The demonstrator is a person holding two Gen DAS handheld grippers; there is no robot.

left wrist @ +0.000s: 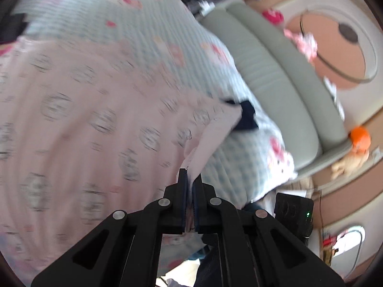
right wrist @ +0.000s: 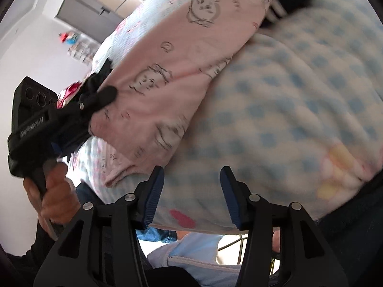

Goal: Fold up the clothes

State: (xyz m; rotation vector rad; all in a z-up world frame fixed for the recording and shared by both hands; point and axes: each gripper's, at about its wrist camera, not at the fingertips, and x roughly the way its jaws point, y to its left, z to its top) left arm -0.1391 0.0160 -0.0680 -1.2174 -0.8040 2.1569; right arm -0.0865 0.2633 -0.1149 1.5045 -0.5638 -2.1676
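The left gripper [left wrist: 190, 179] has its fingers pinched together on an edge of the pink printed cotton garment [left wrist: 79, 110], which lies spread over the blue-checked quilted blanket [right wrist: 287, 110]. The right gripper [right wrist: 192, 179] hovers over the blanket beside the garment, fingers spread wide, holding nothing.

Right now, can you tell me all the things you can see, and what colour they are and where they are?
pink garment: one, pale pink with grey animal faces, spread over the blanket.
blanket: one, blue-and-white checked with pink and yellow patches, under the garment.
dark cloth: one, navy, at the garment's far edge.
sofa cushion: one, grey-green, beside the blanket.
orange thing: one, on the floor by the cushion; too blurred to name.
light blue cloth: one, below the blanket's edge.
left gripper: black with blue pads, shut on the garment's edge.
right gripper: black with blue pads, open over the blanket.
hand: one, holding the left gripper's handle.
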